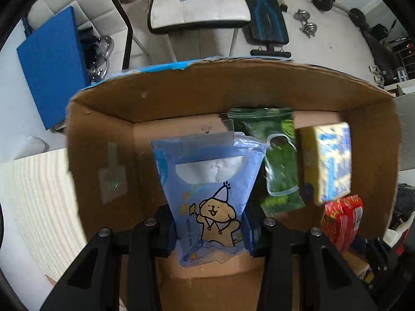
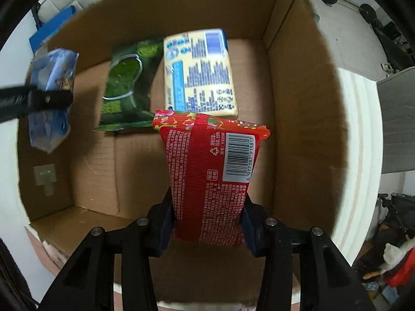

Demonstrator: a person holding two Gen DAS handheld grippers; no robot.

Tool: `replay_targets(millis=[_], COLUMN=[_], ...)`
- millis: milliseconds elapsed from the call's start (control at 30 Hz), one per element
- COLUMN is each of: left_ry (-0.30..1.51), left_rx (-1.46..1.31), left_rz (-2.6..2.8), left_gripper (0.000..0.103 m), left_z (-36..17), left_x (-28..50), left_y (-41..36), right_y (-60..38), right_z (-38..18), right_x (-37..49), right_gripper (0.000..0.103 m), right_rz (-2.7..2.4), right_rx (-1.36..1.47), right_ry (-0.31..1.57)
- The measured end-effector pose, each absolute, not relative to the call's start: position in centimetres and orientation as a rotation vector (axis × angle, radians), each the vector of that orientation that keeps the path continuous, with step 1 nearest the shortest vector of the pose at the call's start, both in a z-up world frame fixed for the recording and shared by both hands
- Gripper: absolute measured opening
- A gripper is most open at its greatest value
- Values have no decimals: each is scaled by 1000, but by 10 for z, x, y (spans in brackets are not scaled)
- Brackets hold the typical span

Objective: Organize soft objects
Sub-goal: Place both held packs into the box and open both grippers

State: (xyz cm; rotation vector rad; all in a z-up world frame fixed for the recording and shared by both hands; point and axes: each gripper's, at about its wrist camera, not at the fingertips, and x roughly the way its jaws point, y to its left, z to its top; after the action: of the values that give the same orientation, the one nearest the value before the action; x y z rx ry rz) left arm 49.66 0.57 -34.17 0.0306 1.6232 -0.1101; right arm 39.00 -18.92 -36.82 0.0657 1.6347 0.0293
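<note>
Over an open cardboard box (image 1: 103, 140), two packets held aloft. Clamped between the fingers of the left gripper (image 1: 210, 229): a blue pouch (image 1: 207, 181) printed with a cartoon bear in a party hat, squeezed at its lower half, its clear hang tab pointing toward the box's far wall. Closed likewise on its load, the right gripper (image 2: 207, 220): a red packet (image 2: 210, 178), barcode side up, pinched near its lower end and poised above the box floor, close to the right-hand wall.

Already lying on the box floor, side by side: a green packet (image 2: 124, 85) and a yellow packet with blue print (image 2: 199, 75), the yellow one nearer the right wall, both toward the far end. Seen from the right wrist, the red packet's top edge overlapping the near ends of both; whether touching them or above them, impossible to tell. From the same view, the blue pouch at the box's left side, gripped by a black finger (image 2: 39, 101) of the left tool, above the left wall's rim.

Box resting on a pale tabletop (image 1: 36, 207). Beyond it, a white chair (image 1: 197, 7), a blue board (image 1: 54, 64) leaning at left, a padded bench (image 1: 267, 20) and dumbbells (image 1: 307, 24) on the floor.
</note>
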Motion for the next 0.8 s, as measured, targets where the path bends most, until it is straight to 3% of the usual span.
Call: replay_targets(millis=[333, 433, 500, 567, 700, 800], left_ry=[1683, 1625, 1591, 1554, 1478, 1433], left_rx=[17, 7, 31, -4, -43, -46], left_rz=[-92, -101, -92, -99, -97, -95], left_gripper=[49, 67, 89, 93, 101, 101], left_z=[-353, -334, -321, -306, -275, -257], left_x=[522, 521, 515, 506, 481, 460], left_y=[4, 6, 6, 10, 14, 13], right_y=[-180, -182, -184, -185, -188, -186], right_z=[-392, -382, -372, -361, -334, -320], right_x=[396, 399, 400, 402, 397, 391], right_gripper=[51, 65, 67, 68, 97, 100], right_rz=[27, 20, 28, 27, 21, 25], right_rx=[4, 25, 47, 59, 72, 57], right_ry=[1711, 1687, 1671, 1659, 1598, 1561])
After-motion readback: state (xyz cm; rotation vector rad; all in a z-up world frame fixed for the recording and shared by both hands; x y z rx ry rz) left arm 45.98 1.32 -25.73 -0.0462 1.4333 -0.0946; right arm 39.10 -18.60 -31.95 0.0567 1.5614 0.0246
